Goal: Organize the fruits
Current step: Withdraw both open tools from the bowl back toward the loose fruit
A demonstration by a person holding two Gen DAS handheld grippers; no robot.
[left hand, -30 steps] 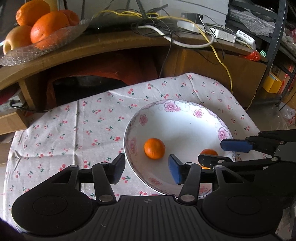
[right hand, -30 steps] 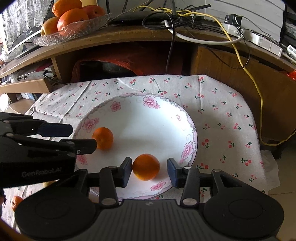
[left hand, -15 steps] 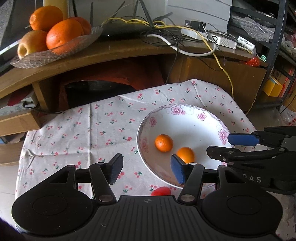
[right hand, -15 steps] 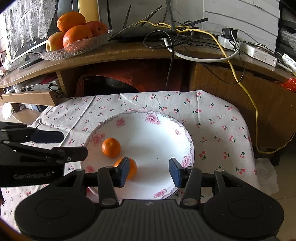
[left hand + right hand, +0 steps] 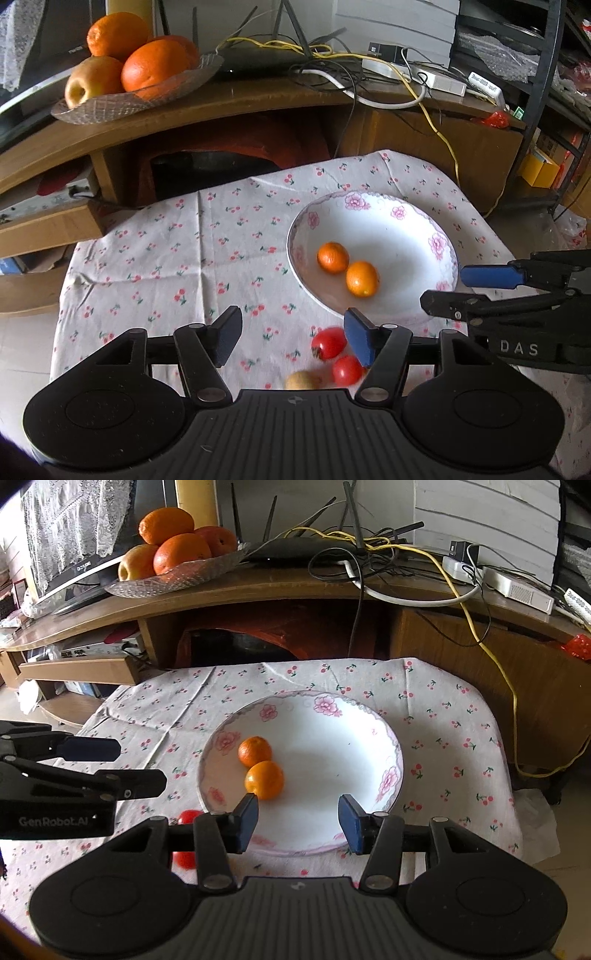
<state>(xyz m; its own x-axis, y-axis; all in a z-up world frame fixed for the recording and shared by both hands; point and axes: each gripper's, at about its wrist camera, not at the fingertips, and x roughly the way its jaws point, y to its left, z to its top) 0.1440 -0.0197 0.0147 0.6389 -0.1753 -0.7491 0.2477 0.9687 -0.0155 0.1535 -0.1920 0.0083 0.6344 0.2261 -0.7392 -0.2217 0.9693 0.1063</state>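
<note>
Already two small oranges [image 5: 264, 779] sit touching in the floral plate [image 5: 384, 738]; two tomatoes [image 5: 328, 343] wait on the cloth-covered worktop [image 5: 184, 258]. Both hand-held grippers — left [image 5: 291, 339], right [image 5: 299, 819] — gape empty. We risk nudging a tomato rolling off.

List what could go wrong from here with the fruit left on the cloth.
1. The two red tomatoes and the tan fruit lie close together near the cloth's front edge; a nudge from the open left tongs may roll one off.
2. The two oranges touch in the plate; another drop may knock them rolling.
</note>
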